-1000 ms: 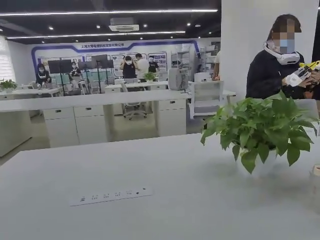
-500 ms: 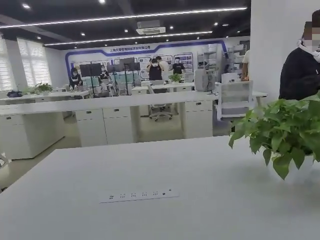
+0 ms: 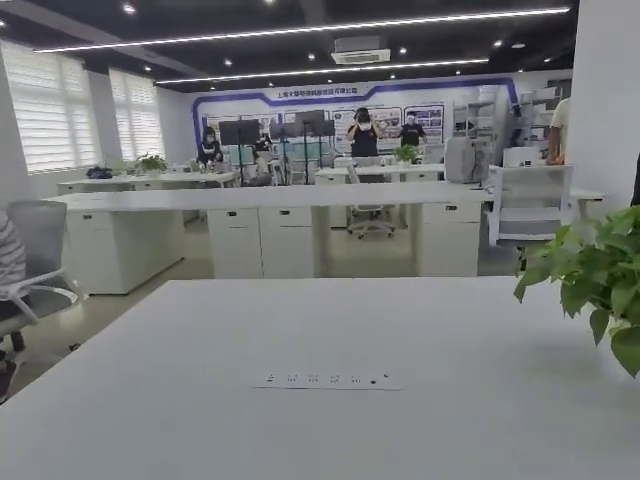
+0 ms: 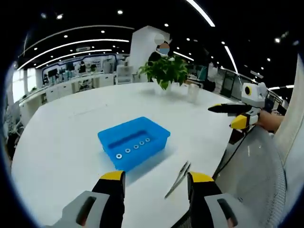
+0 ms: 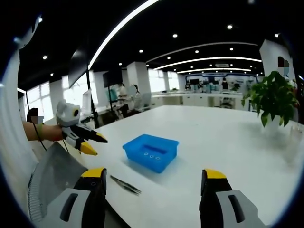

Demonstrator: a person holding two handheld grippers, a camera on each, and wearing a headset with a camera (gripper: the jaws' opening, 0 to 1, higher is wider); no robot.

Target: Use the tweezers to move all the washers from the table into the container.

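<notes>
Right now your left hand-held gripper [image 4: 156, 183] hangs on the near side of the blue container [image 4: 134, 141]. Its two yellow-tipped jaws stand well apart with nothing between them. Your right hand-held gripper [image 5: 154, 183] is spread just as wide and grips nothing, also on the container's near side. In each gripper view the other gripper shows off to one side of the container, well apart from it and out past the bench [image 3: 200, 400] edge, jaws parted.

The tweezers [image 4: 178, 179] lie flat on the white bench, near the container on its near side. They sit between it and the bench edge, and neither gripper touches them. Inside the container, a short row of small washers [image 4: 132, 148] lies on the floor.

Beyond the container the bench top runs on bare and white, and your head view looks across it, with a socket strip [image 3: 328, 380] set flush into the surface. Farther beyond the container stands a leafy potted plant [image 4: 165, 70], with a pale cup [image 4: 192, 92] near it. A person stands behind the plant. Far past the container are rows of white desks [image 3: 270, 235], with several people at the back wall.
</notes>
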